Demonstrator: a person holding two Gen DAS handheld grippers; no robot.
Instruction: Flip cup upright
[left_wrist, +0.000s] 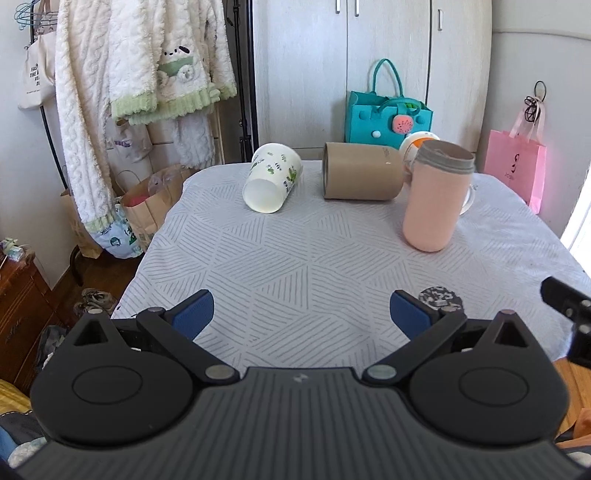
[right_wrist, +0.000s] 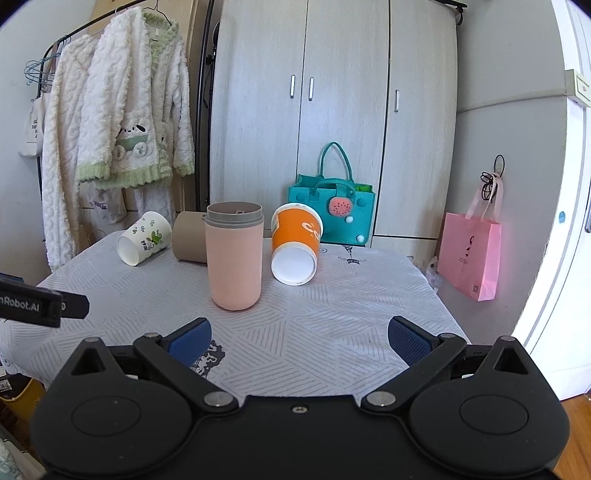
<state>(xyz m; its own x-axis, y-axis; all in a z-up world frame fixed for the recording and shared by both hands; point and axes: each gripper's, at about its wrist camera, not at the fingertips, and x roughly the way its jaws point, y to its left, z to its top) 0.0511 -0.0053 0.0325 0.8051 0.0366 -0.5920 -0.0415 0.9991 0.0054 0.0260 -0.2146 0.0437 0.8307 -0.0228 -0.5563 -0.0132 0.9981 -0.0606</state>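
A pink cup (left_wrist: 436, 195) (right_wrist: 234, 258) with a grey rim stands upright on the table. A white leaf-print cup (left_wrist: 271, 177) (right_wrist: 144, 238), a tan cup (left_wrist: 360, 171) (right_wrist: 188, 236) and an orange cup (right_wrist: 295, 243) (left_wrist: 419, 142) lie on their sides behind it. My left gripper (left_wrist: 301, 314) is open and empty above the near table edge. My right gripper (right_wrist: 299, 339) is open and empty, just in front of the pink cup. The orange cup is mostly hidden in the left wrist view.
The table has a grey patterned cloth (left_wrist: 295, 258) (right_wrist: 332, 314). A teal bag (right_wrist: 332, 210) stands behind it by the wardrobe, a pink bag (right_wrist: 469, 254) hangs at right. Robes (left_wrist: 129, 92) and paper bags (left_wrist: 147, 203) are at left.
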